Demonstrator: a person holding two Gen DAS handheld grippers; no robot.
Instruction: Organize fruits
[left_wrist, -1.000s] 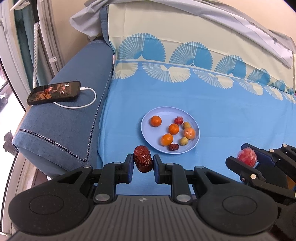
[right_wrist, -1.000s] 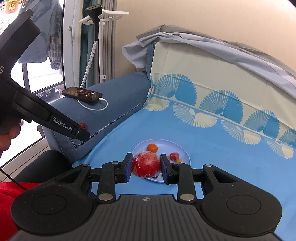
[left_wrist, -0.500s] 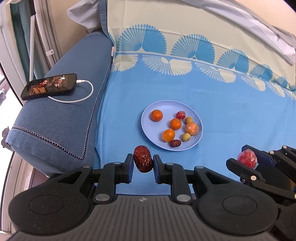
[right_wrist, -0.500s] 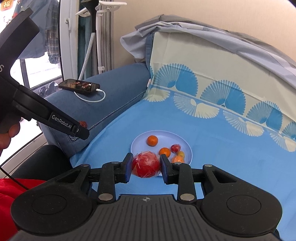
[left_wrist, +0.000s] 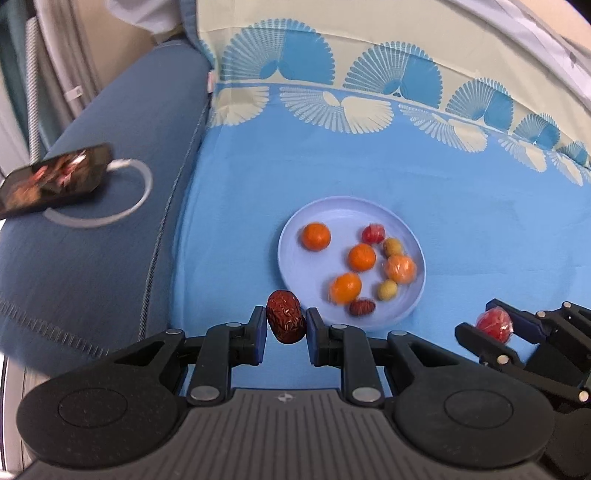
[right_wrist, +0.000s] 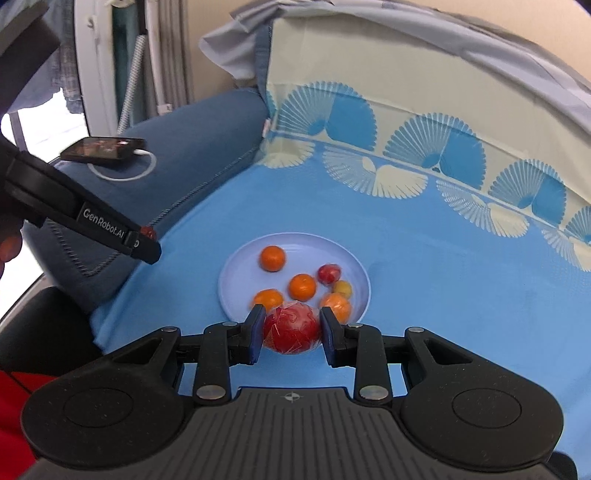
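A light blue plate (left_wrist: 332, 210) lies on the blue sheet and holds several small fruits: oranges (left_wrist: 316, 236), a red fruit, yellow ones and a dark date. My left gripper (left_wrist: 286, 325) is shut on a wrinkled red date (left_wrist: 285, 320), just off the plate's near left rim. My right gripper (right_wrist: 291, 328) is shut on a plastic-wrapped red fruit (right_wrist: 291, 326) over the plate's (right_wrist: 240, 269) near rim. The right gripper (left_wrist: 496, 325) also shows at the right of the left wrist view. The left gripper (right_wrist: 146, 236) shows at the left of the right wrist view.
A phone (left_wrist: 55, 177) with a lit screen and white cable lies on the dark blue sofa arm (left_wrist: 110, 240) to the left. The patterned backrest (left_wrist: 369, 74) rises behind the plate. A window frame and pole (right_wrist: 129, 74) stand at far left.
Both grippers have moved forward and down toward the plate, each still holding its fruit. The plate appears larger and nearer in both views.
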